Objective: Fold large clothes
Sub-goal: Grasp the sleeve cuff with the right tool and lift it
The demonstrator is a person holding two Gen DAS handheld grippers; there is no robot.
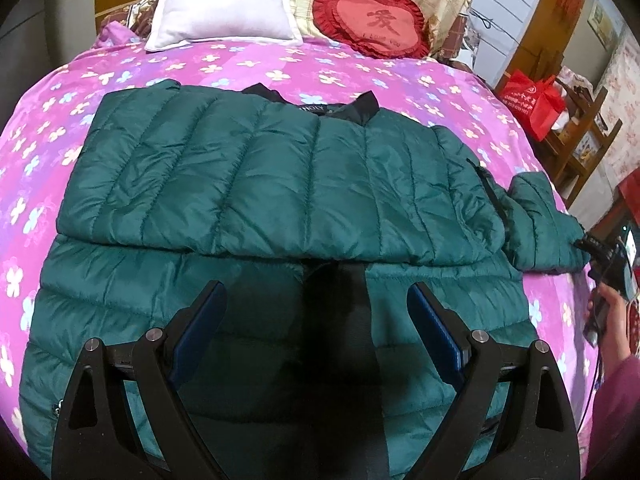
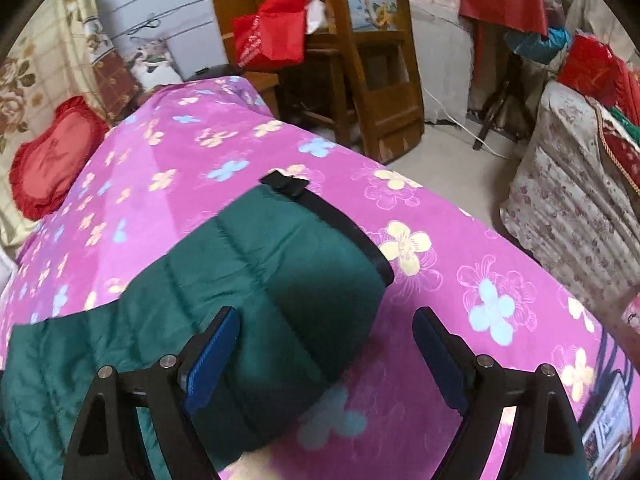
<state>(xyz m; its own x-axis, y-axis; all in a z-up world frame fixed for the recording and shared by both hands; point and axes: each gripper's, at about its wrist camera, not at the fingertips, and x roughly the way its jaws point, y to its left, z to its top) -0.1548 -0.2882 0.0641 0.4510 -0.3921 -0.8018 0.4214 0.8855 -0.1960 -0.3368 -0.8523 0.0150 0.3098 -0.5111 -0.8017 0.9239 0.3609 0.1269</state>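
A dark green quilted puffer jacket [image 1: 280, 184] lies flat on the pink flowered bedspread [image 1: 248, 68], one sleeve folded across its chest. My left gripper [image 1: 316, 300] is open and empty, hovering over the jacket's lower middle by the black zipper band. The other sleeve [image 2: 280, 272] with its black cuff [image 2: 344, 220] sticks out to the right on the bedspread [image 2: 460, 240]. My right gripper [image 2: 326, 328] is open over that sleeve's end, its left finger above the fabric, holding nothing. The right gripper also shows at the right edge of the left wrist view [image 1: 600, 264].
A white pillow [image 1: 224, 4] and a red heart cushion [image 1: 372, 16] lie at the head of the bed. A wooden chair [image 2: 372, 60] with a red bag [image 2: 272, 32] stands beyond the bed's right edge. A flowered covered piece [image 2: 572, 200] stands at the right.
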